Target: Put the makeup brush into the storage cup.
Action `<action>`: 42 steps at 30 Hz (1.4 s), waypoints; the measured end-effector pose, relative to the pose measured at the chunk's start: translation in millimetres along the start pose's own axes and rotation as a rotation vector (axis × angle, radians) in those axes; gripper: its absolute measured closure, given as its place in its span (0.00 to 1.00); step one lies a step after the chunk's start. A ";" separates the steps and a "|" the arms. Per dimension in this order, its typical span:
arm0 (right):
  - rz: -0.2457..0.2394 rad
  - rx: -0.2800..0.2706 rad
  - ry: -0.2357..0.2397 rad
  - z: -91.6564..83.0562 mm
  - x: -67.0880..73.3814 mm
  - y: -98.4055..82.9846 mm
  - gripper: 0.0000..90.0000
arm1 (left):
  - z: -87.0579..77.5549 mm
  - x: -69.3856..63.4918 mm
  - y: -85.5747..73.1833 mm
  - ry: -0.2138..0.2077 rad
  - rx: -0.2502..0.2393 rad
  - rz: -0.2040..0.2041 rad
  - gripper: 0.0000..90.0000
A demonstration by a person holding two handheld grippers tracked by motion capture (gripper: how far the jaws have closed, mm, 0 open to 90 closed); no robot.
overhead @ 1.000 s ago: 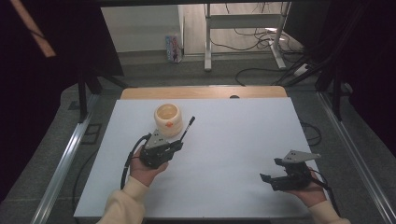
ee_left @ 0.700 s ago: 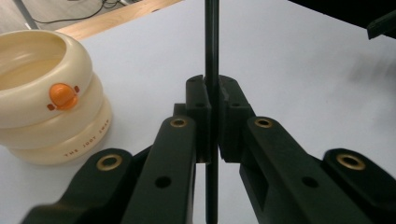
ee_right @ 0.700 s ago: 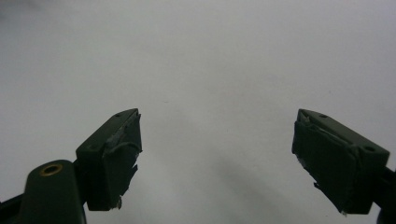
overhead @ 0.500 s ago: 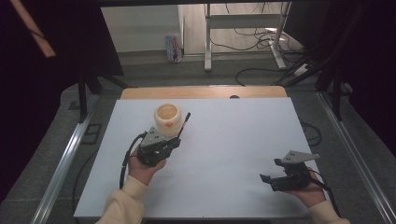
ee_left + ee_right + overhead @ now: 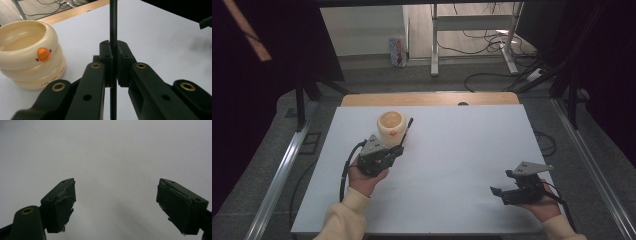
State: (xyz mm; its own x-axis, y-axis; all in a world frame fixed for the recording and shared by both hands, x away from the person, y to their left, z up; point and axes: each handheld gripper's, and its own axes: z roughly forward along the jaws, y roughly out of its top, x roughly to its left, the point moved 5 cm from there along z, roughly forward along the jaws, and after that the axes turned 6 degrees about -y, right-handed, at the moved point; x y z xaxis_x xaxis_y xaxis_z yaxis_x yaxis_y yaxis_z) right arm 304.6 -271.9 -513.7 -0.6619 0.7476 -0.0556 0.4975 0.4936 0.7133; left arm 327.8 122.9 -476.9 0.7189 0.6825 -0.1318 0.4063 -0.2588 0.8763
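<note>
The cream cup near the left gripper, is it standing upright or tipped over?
Upright. The cream cup rests on its base on the white table, and its open mouth faces up.

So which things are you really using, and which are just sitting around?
In use:
- left gripper, shut on a thin black stick
- cream cup, right beside that stick

Just there:
- right gripper, open and empty on the white table
- small carton on the floor
- floor cables
</note>
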 end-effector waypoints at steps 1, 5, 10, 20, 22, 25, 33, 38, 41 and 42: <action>-0.001 0.000 -0.001 0.0 -0.1 0.0 0.17 | -0.1 0.3 0.3 -0.001 -0.003 -0.003 0.95; -0.007 0.004 -0.005 0.8 0.0 -0.5 0.17 | -1.0 2.0 2.1 0.004 -0.017 -0.007 0.95; -0.009 0.007 -0.007 1.5 0.3 -0.5 0.17 | -1.6 4.3 4.5 0.005 -0.032 -0.014 0.95; -0.010 0.011 -0.007 2.0 0.4 -0.8 0.17 | 0.8 8.0 8.9 -0.001 -0.053 -0.035 0.95; -0.010 0.010 -0.007 1.9 0.4 -0.8 0.17 | 0.9 8.8 11.7 0.001 -0.059 -0.031 0.95; -0.011 0.010 -0.006 2.1 0.8 -0.8 0.17 | 2.2 10.8 16.1 0.003 -0.070 -0.033 0.95; -0.014 0.013 -0.006 2.3 0.5 -1.1 0.17 | 4.4 20.4 27.0 0.003 -0.101 -0.060 0.95; -0.017 0.017 -0.008 2.6 0.7 -1.4 0.17 | 5.7 26.3 31.1 0.010 -0.114 -0.078 0.95; -0.017 0.017 -0.008 2.7 0.7 -1.4 0.17 | 7.1 30.2 31.5 0.016 -0.115 -0.087 0.95; -0.016 0.018 -0.008 2.8 0.8 -1.4 0.17 | 7.8 31.4 31.2 0.013 -0.114 -0.091 0.95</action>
State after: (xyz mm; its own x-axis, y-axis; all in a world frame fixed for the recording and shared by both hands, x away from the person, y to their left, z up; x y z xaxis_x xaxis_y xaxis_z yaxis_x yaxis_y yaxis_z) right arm 305.0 -270.7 -516.7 -0.6653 0.7430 -0.0732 0.4967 0.5136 0.6996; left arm 367.4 130.9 -457.3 0.6740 0.7089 -0.2080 0.4026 -0.1164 0.9079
